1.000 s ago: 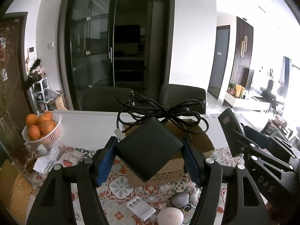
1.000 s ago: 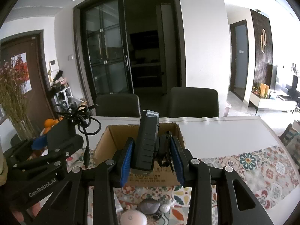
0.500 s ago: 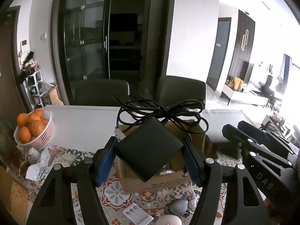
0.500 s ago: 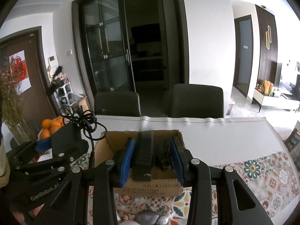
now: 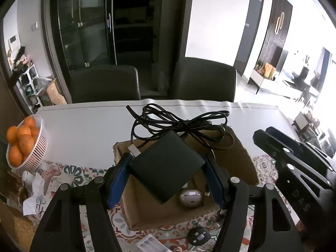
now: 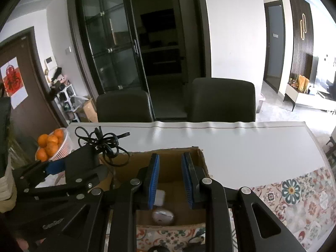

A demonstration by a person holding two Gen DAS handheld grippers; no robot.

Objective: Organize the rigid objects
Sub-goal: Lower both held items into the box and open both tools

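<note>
My left gripper (image 5: pixel 167 161) is shut on a black power adapter (image 5: pixel 166 166). Its bundled black cable (image 5: pixel 180 124) trails off the far end. The adapter hangs over the open cardboard box (image 5: pixel 241 157), and a silver rounded case (image 5: pixel 191 197) lies inside. In the right wrist view my right gripper (image 6: pixel 170 166) is over the same box (image 6: pixel 201 159). Its blue pads (image 6: pixel 153 176) are shut to a narrow gap with nothing between them. Below them lie the silver case (image 6: pixel 162 215) and a white item (image 6: pixel 160 197). The left gripper (image 6: pixel 63 168) shows at the left of that view.
A white basket of oranges (image 5: pixel 23 145) stands at the table's left, with crumpled paper (image 5: pixel 35 195) near it. Two dark chairs (image 5: pixel 105 84) (image 5: pixel 205 79) face the far edge. A white battery case (image 5: pixel 149 243) and a small black round item (image 5: pixel 199 235) lie on the patterned runner (image 6: pixel 294 199).
Both grippers have moved forward over the box and tipped down. The black device held between the right pads is gone from them, and the pads stand closer together. The left grip is unchanged.
</note>
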